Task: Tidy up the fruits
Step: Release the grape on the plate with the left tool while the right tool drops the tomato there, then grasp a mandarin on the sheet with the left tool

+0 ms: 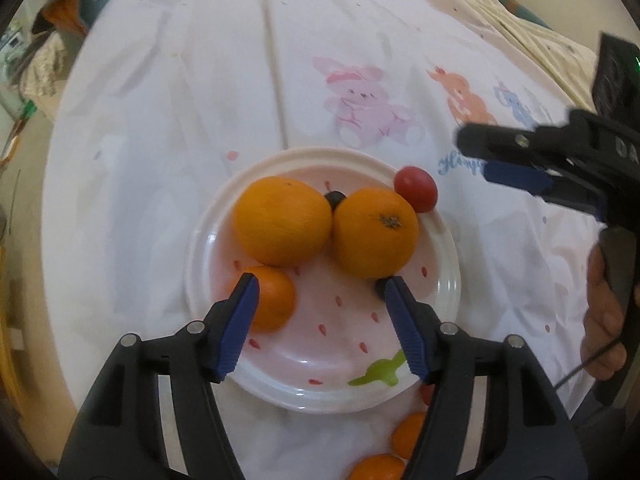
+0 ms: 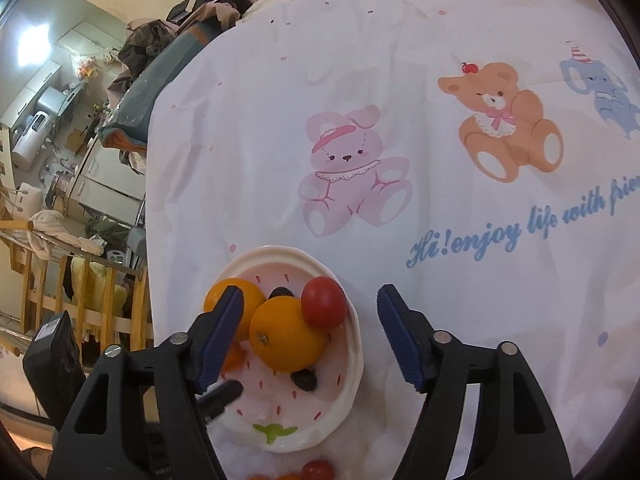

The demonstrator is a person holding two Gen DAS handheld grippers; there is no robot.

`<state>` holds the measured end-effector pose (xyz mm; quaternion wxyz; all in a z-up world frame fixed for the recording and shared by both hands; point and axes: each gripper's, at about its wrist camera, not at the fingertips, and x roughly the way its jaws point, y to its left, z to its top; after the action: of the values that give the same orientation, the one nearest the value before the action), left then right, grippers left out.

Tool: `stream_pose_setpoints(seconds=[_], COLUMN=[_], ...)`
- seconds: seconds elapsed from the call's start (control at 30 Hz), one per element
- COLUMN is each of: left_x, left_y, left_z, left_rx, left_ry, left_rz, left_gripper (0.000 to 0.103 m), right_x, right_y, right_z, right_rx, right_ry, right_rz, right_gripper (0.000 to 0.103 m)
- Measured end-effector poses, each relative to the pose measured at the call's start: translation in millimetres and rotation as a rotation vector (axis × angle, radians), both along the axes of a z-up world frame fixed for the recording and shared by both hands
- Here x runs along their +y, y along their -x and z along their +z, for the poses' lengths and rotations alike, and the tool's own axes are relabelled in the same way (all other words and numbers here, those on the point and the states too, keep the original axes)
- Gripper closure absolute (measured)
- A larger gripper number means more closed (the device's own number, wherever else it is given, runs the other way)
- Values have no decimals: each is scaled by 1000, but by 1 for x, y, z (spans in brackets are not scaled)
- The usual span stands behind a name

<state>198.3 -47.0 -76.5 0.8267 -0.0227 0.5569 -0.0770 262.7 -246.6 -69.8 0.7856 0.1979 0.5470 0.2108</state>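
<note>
Two oranges [image 1: 282,220], a smaller tangerine [image 1: 274,304] and a cherry tomato [image 1: 416,194] are held in the strawberry-print plate [image 1: 448,280], over which the left gripper [image 1: 320,292] and right gripper [image 2: 310,300] are spread, empty.

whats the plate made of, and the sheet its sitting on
Plate: probably plastic or melamine, glossy; it shows soft highlights, a thin ridged rim and printed pink seed marks. It could be glazed ceramic.
Sheet: woven fabric, likely cotton or a blend, matte; it creases and wrinkles and carries printed cartoon animals.
</note>
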Motion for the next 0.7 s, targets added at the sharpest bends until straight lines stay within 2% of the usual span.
stream_pose_setpoints(seconds=[0.33,0.57,0.63,0.7], left_x=[17,30,29,29], left_y=[19,31,36,44], left_z=[23,36,43,50], left_rx=[-63,-60,-85,-124], left_ry=[-5,50,52,38], left_rz=[69,100,87,86], left_gripper=[41,41,34,17], right_x=[-5,-13,-17,-20], right_y=[32,67,76,84], right_z=[24,31,31,34], right_rx=[-38,-36,-32,-36], right_ry=[18,20,7,-2], right_rz=[-16,-22,-36,-47], right_gripper=[26,26,26,26])
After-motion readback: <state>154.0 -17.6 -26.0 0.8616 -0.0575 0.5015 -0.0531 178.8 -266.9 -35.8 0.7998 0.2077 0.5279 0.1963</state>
